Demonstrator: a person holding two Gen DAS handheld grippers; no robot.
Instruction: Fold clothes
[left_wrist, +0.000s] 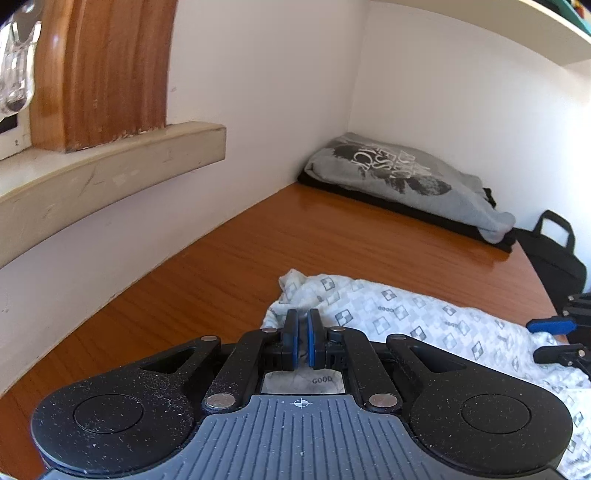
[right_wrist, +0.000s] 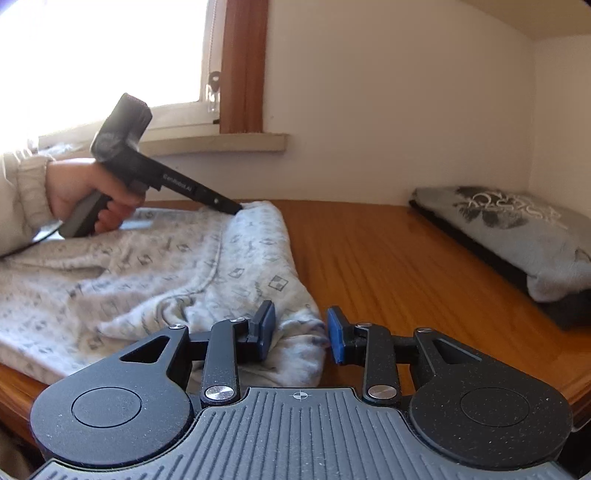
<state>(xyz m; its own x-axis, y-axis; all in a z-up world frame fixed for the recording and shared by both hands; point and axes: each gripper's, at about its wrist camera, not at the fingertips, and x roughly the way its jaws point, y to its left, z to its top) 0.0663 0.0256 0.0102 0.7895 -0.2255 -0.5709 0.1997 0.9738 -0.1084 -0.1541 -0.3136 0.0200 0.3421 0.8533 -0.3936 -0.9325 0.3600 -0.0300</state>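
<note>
A white patterned garment (left_wrist: 413, 314) lies on the wooden table (left_wrist: 258, 240); it also shows in the right wrist view (right_wrist: 166, 273). My left gripper (left_wrist: 304, 332) is shut on a far corner of this garment; in the right wrist view it (right_wrist: 236, 209) pinches the cloth, held by a hand. My right gripper (right_wrist: 301, 332) is open, its blue pads either side of the garment's near corner at the table's front edge. It also shows in the left wrist view (left_wrist: 554, 338), open at the garment's edge.
A folded grey printed shirt (left_wrist: 402, 177) lies on dark folded clothes in the far corner, also in the right wrist view (right_wrist: 517, 229). A window sill (left_wrist: 110, 170) juts out along the left wall. A black bag (left_wrist: 557, 254) stands beyond the table's right edge.
</note>
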